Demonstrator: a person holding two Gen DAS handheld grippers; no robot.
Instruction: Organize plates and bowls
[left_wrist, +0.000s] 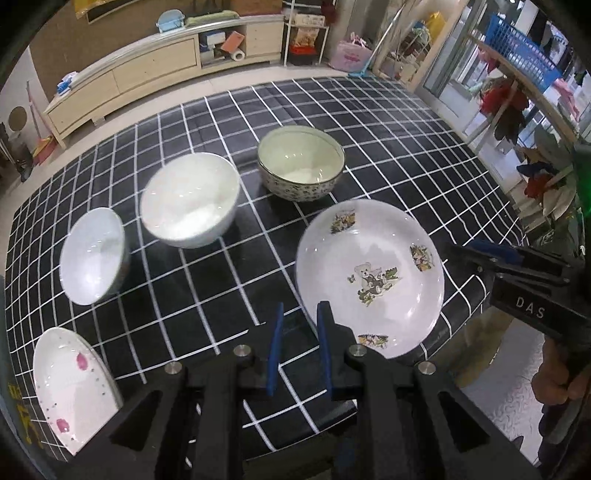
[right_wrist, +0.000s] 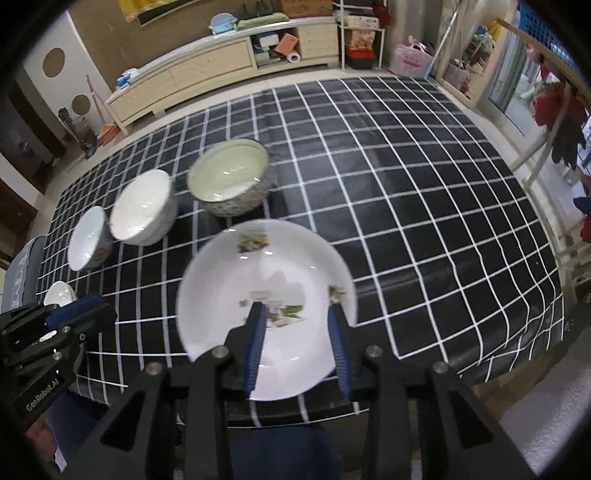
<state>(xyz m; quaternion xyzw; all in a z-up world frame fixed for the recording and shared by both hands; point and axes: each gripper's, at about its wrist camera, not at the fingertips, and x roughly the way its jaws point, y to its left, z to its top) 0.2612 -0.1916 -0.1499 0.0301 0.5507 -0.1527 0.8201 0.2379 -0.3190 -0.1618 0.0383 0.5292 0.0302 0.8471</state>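
Observation:
A white plate with a bear print (left_wrist: 369, 280) (right_wrist: 266, 266) lies on the black checked cloth near the front edge. My right gripper (right_wrist: 294, 308) hovers over it, open, one finger on each side of the print, pads off the plate. My left gripper (left_wrist: 301, 306) is just left of the plate's rim, its jaws a narrow gap apart with only cloth between them. Behind stand a flower-patterned bowl (left_wrist: 301, 162) (right_wrist: 229, 173), a white bowl (left_wrist: 190, 199) (right_wrist: 142, 212) and a smaller white bowl (left_wrist: 92, 254) (right_wrist: 88, 236). A plate with pink flowers (left_wrist: 70, 384) lies at the front left.
The checked table (left_wrist: 369, 122) drops off at its front edge right below both grippers. A hand (left_wrist: 554, 380) holds the right gripper (left_wrist: 476, 254) at the plate's right side. A low wooden cabinet (left_wrist: 147, 74) stands across the floor. Bare cloth spreads to the right of the plate.

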